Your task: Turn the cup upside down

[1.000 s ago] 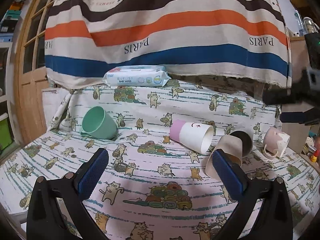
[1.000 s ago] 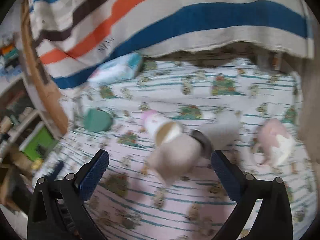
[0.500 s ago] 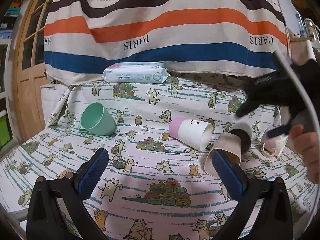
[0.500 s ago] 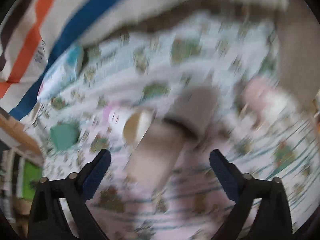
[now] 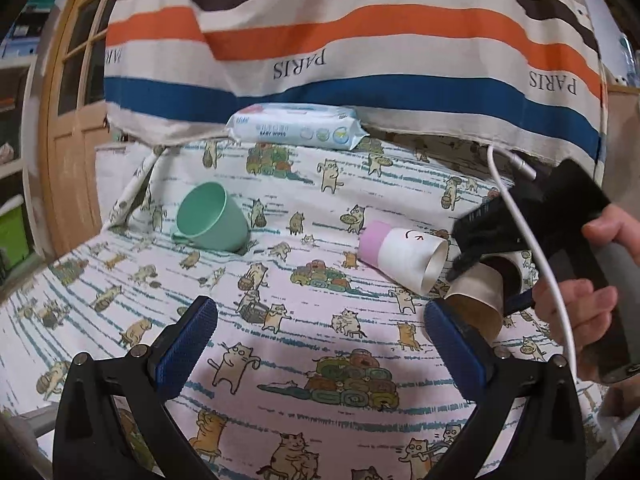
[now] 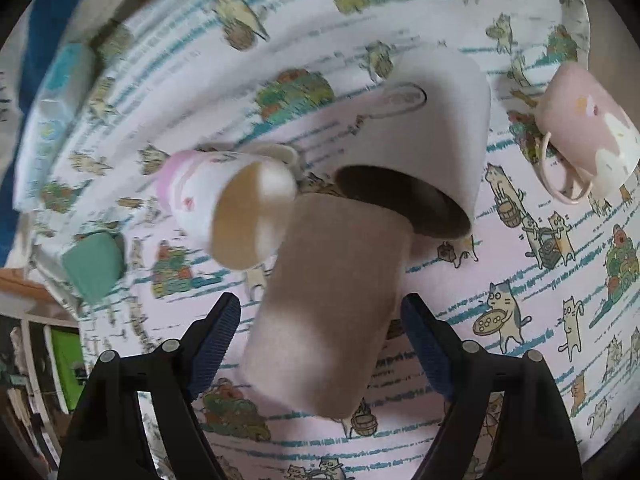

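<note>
My right claw (image 6: 320, 332) is spread wide around the tan paper cup (image 6: 332, 304) lying on its side on the cat-print cloth (image 6: 520, 280), pads not touching. My left claw (image 5: 320, 336) hangs released. Beyond lies a mint-green plastic cup (image 5: 212, 218).

Your left black two-finger gripper with blue ribbed pads (image 5: 318, 344) hangs low with its jaws spread wide, gripping nothing. Your right black gripper with blue pads (image 6: 320, 338) tilts steeply downward, jaws also parted (nothing pinched between them). Your bare right hand (image 5: 588, 276) wraps its grey handle, fingers curled.
</note>
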A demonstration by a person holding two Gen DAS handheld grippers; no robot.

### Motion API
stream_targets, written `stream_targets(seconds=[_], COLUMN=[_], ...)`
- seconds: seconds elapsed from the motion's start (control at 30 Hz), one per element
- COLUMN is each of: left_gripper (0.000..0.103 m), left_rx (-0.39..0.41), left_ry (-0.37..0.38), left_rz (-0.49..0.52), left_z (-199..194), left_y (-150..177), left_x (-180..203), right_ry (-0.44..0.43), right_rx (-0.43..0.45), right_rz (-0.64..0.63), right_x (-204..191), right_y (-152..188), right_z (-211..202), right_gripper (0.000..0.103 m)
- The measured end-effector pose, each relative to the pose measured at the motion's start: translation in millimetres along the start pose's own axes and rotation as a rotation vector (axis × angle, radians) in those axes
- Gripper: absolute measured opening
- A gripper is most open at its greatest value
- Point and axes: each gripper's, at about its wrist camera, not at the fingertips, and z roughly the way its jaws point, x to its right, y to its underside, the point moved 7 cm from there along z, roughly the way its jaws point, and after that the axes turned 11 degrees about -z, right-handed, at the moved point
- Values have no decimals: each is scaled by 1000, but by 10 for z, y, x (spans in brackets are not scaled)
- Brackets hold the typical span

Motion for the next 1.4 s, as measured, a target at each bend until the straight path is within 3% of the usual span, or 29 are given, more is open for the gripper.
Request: stream_targets(seconds=[0.17, 0.37, 0.77, 0.93, 1.07, 1.27, 1.4], left_gripper=[103, 103, 103, 103, 103, 103, 103], left_rx=[-9, 7, 21, 17, 22, 31, 32], left_ry=[7, 19, 24, 21, 5, 9, 8], left_rz=[6, 16, 53, 42, 39, 56, 57], left_z=[0, -30, -57, -45, -47, -68, -66], left_y=[21, 7, 10, 7, 7, 9, 10], left_x=[18, 42, 115, 92, 76, 106, 118], right_ry=[16, 22, 21, -54, -78, -183, -127], right_rx=[-7, -5, 46, 61, 101, 164, 262], right_rz=[6, -117, -225, -255, -301, -315, -352], right_x=[21, -70, 335, 349, 263, 211, 199], right_y=[-26, 27, 329, 569, 733, 1001, 1074], right_z=[103, 14, -581, -706, -757, -727, -656], right_gripper=[80, 72, 70, 70, 70, 70, 70])
